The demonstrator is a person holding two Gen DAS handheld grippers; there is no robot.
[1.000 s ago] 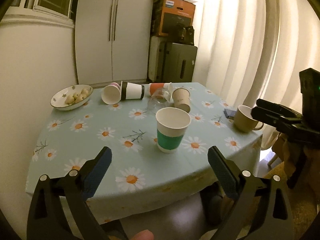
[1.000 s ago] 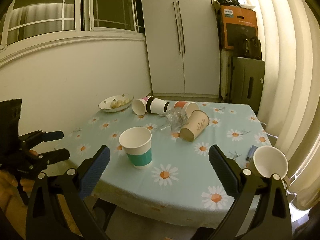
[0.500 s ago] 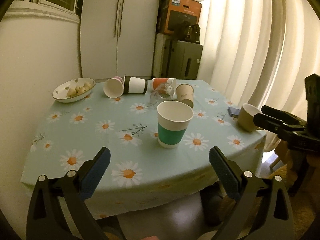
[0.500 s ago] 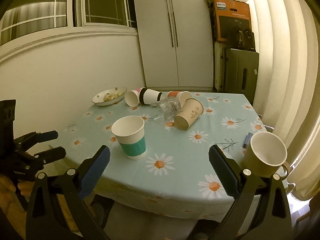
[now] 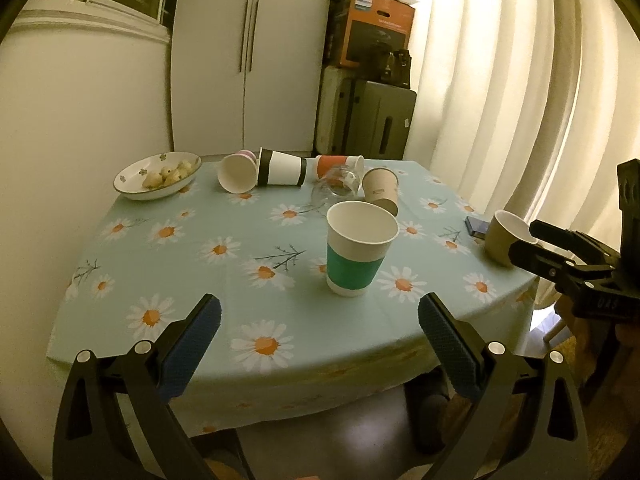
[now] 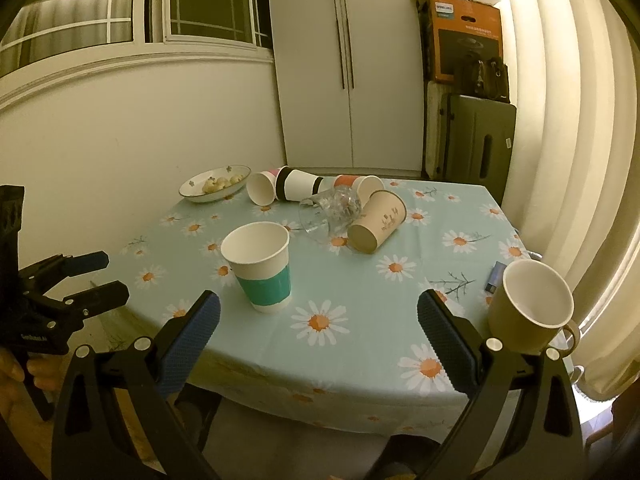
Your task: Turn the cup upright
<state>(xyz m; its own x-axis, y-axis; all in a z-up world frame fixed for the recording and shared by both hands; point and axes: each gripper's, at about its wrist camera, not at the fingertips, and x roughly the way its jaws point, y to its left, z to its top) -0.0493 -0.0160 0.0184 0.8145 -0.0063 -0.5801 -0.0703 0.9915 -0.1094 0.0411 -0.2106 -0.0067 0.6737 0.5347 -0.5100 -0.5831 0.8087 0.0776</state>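
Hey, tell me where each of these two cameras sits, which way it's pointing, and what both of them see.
Left wrist view: sits on the left tool, off the table's near edge, facing across it toward the cupboard; its own open fingers frame the bottom, and the right tool shows at the right edge.
Right wrist view: sits on the right tool, off the near right corner, facing the same way; its own open fingers show, and the left tool at left.
Shared: the upright teal-banded cup, the tipped cups, the beige mug, the bowl.
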